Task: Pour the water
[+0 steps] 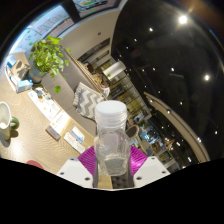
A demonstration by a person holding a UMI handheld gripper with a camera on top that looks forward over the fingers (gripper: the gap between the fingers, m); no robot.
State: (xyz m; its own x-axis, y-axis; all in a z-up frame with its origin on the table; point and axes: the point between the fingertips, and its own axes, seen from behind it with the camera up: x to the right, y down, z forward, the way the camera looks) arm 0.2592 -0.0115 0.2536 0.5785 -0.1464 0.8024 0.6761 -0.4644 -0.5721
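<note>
A clear plastic bottle point(111, 140) with a white cap stands upright between my gripper's point(112, 163) two fingers. Both magenta pads point(88, 160) press against its lower sides, so the gripper is shut on it. The bottle is held up in the air, well above the room's floor and furniture. Its base is hidden behind the fingers. I cannot tell how much water is inside.
A wooden table point(30, 125) lies below to the left, with a white cup point(5, 116) at its far left. A green potted plant point(48, 55) stands beyond it. A patterned cushion point(88, 100) rests on a seat behind the bottle. A dark ceiling point(170, 60) with spotlights fills the right.
</note>
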